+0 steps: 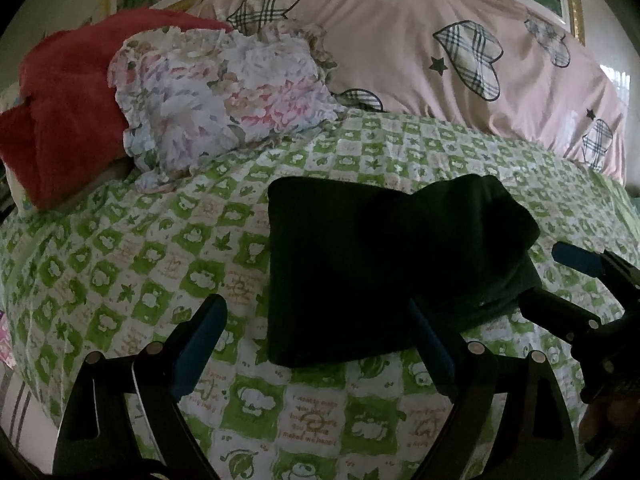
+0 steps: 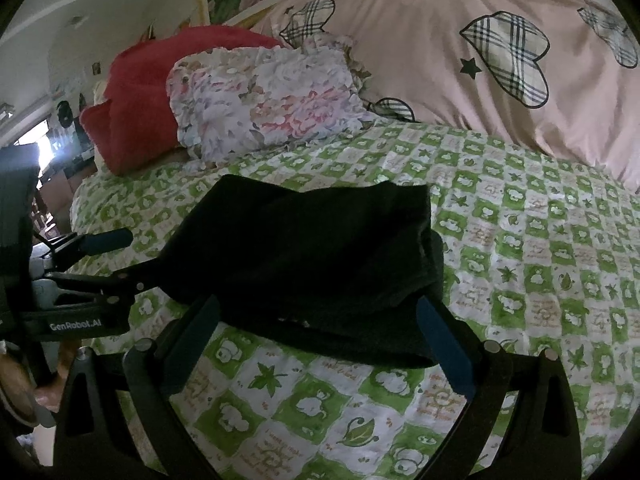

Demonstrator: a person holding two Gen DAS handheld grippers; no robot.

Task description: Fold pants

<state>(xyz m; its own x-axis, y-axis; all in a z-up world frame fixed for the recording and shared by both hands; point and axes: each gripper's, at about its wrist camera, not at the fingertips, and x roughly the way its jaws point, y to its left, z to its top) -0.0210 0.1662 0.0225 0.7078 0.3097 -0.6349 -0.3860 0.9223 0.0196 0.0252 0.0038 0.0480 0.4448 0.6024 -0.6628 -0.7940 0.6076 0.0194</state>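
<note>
The black pants (image 1: 380, 264) lie folded into a compact stack on the green-and-white checked bed sheet (image 1: 160, 264); they also show in the right wrist view (image 2: 312, 248). My left gripper (image 1: 320, 344) is open and empty, just in front of the stack's near left corner. My right gripper (image 2: 320, 336) is open and empty, its fingers at the stack's near edge. The right gripper also shows in the left wrist view (image 1: 560, 276), at the stack's right side. The left gripper shows in the right wrist view (image 2: 120, 256), at the stack's left side.
A floral ruffled pillow (image 1: 224, 96) and a red plush blanket (image 1: 68, 108) lie at the back left of the bed. A pink duvet with plaid hearts (image 1: 460, 52) is piled along the back. The bed's left edge (image 2: 80, 200) drops off to the room.
</note>
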